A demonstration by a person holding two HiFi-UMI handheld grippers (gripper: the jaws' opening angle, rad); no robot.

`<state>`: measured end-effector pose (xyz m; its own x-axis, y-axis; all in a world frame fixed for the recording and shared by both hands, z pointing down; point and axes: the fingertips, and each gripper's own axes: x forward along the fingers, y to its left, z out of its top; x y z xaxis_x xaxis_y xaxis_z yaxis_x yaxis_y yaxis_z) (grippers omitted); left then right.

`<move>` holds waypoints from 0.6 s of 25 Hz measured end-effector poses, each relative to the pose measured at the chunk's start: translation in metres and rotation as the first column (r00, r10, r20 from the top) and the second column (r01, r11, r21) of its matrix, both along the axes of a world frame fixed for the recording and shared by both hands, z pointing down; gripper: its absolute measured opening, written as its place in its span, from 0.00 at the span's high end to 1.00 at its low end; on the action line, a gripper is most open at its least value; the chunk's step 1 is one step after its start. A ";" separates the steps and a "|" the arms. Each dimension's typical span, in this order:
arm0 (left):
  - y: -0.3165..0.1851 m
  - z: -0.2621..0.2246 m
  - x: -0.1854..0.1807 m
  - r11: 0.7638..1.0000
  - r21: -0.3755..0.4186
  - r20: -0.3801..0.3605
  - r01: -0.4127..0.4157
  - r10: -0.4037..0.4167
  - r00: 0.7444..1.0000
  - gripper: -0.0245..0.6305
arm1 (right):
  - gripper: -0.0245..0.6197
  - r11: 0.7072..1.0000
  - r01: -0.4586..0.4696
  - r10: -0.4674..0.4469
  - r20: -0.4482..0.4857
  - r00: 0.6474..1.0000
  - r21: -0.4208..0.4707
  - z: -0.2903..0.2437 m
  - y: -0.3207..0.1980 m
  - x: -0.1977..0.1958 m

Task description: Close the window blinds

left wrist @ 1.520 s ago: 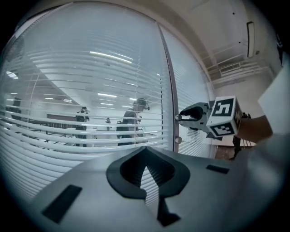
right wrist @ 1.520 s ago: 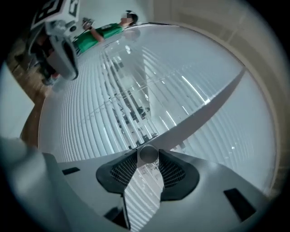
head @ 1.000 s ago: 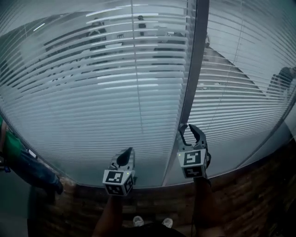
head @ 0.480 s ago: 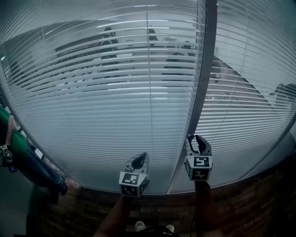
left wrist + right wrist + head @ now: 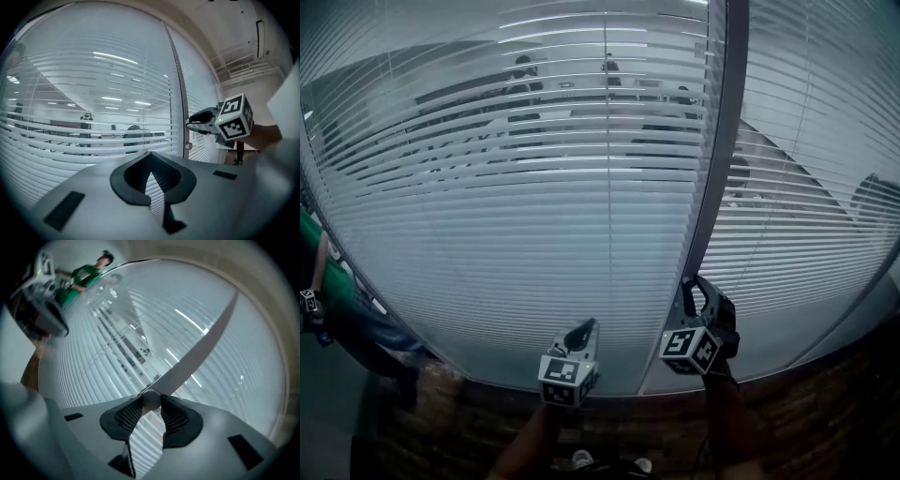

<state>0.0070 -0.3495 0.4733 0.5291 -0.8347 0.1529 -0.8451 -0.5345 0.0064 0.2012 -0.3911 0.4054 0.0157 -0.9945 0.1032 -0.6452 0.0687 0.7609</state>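
Note:
White slatted blinds hang behind the glass on both sides of a grey upright frame; the upper slats are tilted partly open and an office shows through. My right gripper is at the frame low down. In the right gripper view, its jaws have just been closing and both pads now press on a small round knob. My left gripper hangs before the left pane, shut with nothing in it. From there I see the right gripper at the frame.
A person in a green top stands at the far left, close to the glass. A brown sill or floor band runs below the window. My two forearms reach up from the bottom edge.
The right gripper has rolled, so its marker cube now sits tilted, and its jaws have narrowed around the knob. The left gripper has barely shifted.

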 end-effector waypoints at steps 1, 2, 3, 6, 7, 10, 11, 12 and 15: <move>0.002 0.001 -0.001 1.000 0.002 0.005 -0.001 0.001 1.000 0.97 | 0.76 1.000 0.003 -0.002 -0.112 0.994 0.007 0.006 0.000 -0.001; 0.002 0.003 -0.001 1.000 0.006 0.008 -0.002 0.002 1.000 0.97 | 0.76 1.000 0.006 -0.003 -0.204 0.979 0.017 0.010 -0.002 0.000; -0.001 0.007 -0.001 1.000 0.009 0.010 -0.004 0.004 1.000 0.97 | 0.76 1.000 0.008 0.000 -0.283 0.959 0.027 0.014 -0.005 0.000; -0.007 0.017 -0.002 1.000 0.008 0.011 -0.010 0.010 1.000 0.97 | 0.76 0.998 0.002 0.027 -0.488 0.872 0.059 0.016 -0.011 0.002; -0.006 0.014 -0.003 1.000 0.007 0.006 -0.011 0.011 1.000 0.97 | 0.76 0.998 0.001 0.037 -0.542 0.839 0.070 0.013 -0.010 0.001; -0.002 0.005 -0.002 1.000 0.008 -0.007 -0.017 0.017 1.000 0.97 | 0.76 0.996 0.012 0.035 -0.546 0.837 0.083 0.004 -0.006 0.000; -0.004 0.004 -0.001 1.000 0.011 -0.007 -0.017 0.017 1.000 0.97 | 0.76 0.997 0.016 0.023 -0.484 0.875 0.076 0.003 -0.006 0.001; -0.006 0.005 0.001 1.000 0.015 -0.005 -0.016 0.016 1.000 0.97 | 0.76 0.998 0.022 0.005 -0.388 0.922 0.064 0.002 -0.006 0.003; -0.011 0.004 0.006 0.999 0.031 0.002 -0.017 0.017 1.000 0.97 | 0.76 0.998 0.040 -0.041 0.029 0.999 0.048 0.000 -0.005 0.016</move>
